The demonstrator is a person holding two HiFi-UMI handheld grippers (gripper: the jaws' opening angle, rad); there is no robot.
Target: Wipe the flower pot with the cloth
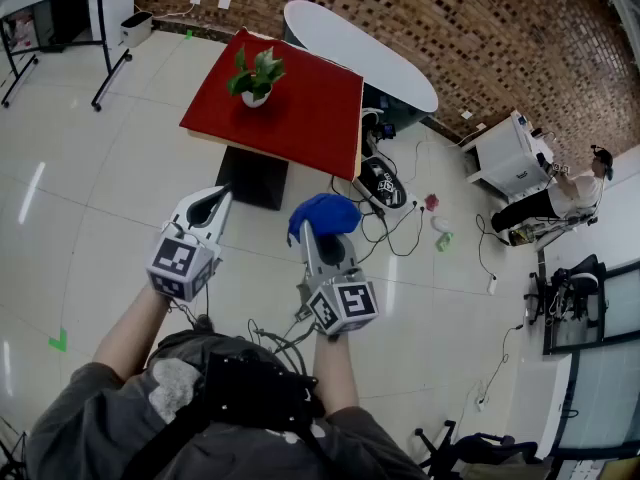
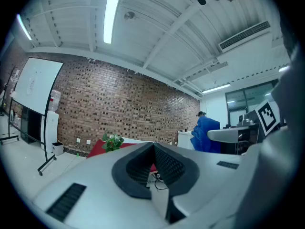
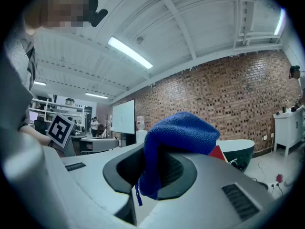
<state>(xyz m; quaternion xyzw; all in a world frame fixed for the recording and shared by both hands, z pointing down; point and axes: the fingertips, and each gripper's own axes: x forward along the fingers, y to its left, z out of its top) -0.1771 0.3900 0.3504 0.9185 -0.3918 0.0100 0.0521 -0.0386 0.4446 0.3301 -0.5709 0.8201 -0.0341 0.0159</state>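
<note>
Blue cloth (image 1: 322, 214) clamped in right claw (image 1: 312, 238), flower pot (image 1: 254, 98) well beyond

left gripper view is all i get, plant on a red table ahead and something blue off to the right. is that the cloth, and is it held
observer: Yes, that's the blue cloth, and the right gripper is shut on it.
operator: cant see what the plant sits in
observer: A small white pot, standing near the left edge of the table in the head view.
operator: are we at the table
observer: No. The head view shows both the right gripper and the left gripper short of it, over the floor.
</note>
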